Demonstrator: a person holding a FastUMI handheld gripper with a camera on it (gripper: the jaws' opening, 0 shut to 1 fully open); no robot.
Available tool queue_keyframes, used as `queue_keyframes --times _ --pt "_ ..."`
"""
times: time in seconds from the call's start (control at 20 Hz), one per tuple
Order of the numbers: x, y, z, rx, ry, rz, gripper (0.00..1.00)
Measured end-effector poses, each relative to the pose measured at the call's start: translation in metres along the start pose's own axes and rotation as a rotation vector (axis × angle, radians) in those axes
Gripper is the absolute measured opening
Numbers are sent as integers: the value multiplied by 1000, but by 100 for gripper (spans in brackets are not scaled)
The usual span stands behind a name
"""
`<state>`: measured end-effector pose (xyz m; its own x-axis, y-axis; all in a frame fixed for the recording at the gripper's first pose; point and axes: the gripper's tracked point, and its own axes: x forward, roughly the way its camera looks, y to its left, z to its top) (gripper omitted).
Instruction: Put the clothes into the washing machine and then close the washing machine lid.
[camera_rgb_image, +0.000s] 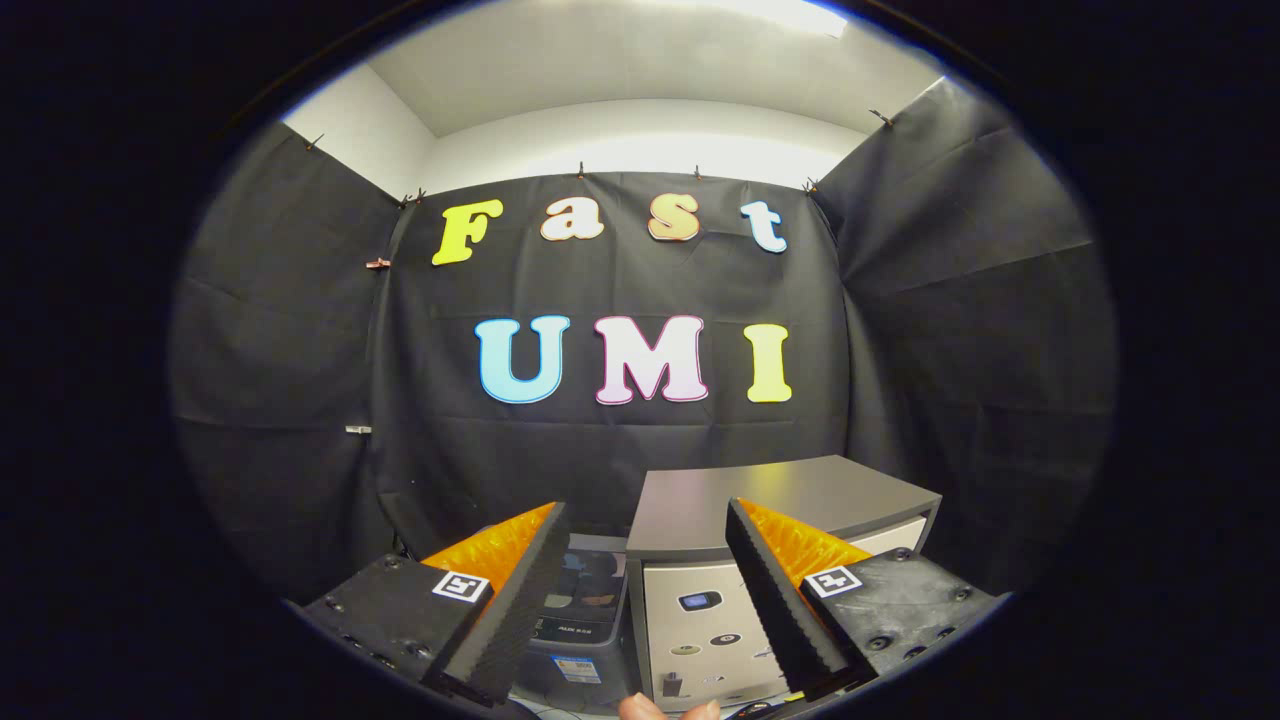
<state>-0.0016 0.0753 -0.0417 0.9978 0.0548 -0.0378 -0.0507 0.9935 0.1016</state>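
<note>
A: What is the claw doing?

B: The gripper (645, 590) is released, its two fingers (520, 600) spread wide apart with nothing held between them. They point level toward the booth's black cloth wall (620, 450).

A: And in the gap between them?

B: Straight ahead at twelve o'clock, seen through the gap, stands the washing machine (700, 600), a small light-coloured box with a flat grey lid (780, 495) lying closed on top. Its front panel carries a few small stickers or buttons, too small to make out. The right finger overlaps its front at about two o'clock.

A: Anything beside it?

B: Yes, at eleven o'clock from the gap, touching or just beside the machine's left side, sits a dark plastic bin (585, 610) with a labelled front. Something dark lies in it; I cannot tell whether it is the clothes.

A: Closer in?

B: At six o'clock, below the fingers, a fingertip (640, 708) of the person's hand peeks up.
</note>
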Motion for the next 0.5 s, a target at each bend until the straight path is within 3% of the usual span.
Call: queue_keyframes --times 0.5 --pt "-14 -23 -2 9 3 -13 98"
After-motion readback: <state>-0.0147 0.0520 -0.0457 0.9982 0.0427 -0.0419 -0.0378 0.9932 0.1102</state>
